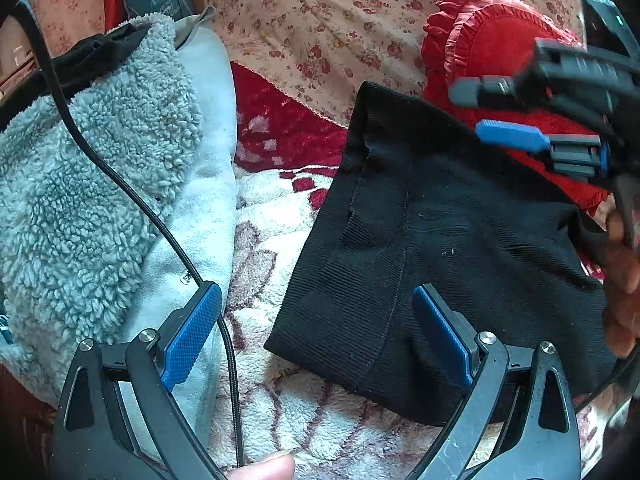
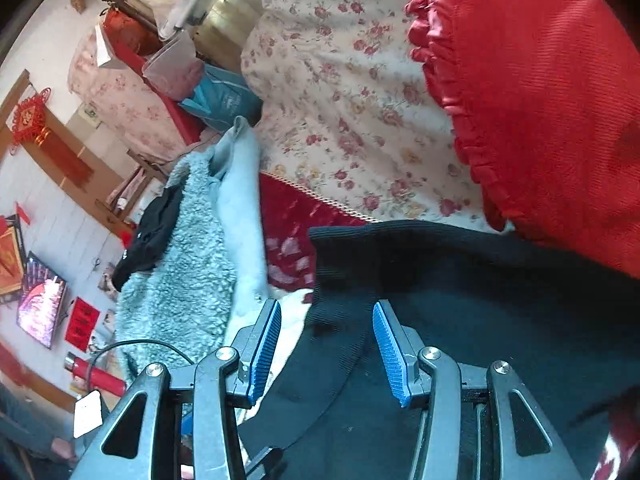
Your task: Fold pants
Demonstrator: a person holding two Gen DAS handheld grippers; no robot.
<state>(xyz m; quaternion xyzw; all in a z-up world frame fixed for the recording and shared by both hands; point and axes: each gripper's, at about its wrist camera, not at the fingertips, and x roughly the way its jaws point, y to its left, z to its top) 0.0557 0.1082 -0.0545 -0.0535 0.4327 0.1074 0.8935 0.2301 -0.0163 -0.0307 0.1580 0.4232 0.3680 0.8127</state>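
One pair of black ribbed pants lies folded into a compact block on the plush red-and-white blanket, its far edge touching a red ruffled cushion. Left gripper and right gripper both gape, holding nothing

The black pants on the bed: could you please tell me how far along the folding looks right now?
Done: the black pants lie as a compact, roughly rectangular bundle on the patterned blanket, so at least one fold looks made. In hand: nothing; the left gripper and right gripper both hover with jaws apart, gripping no cloth. Left: perhaps a final fold or smoothing, though hidden layers make that uncertain.
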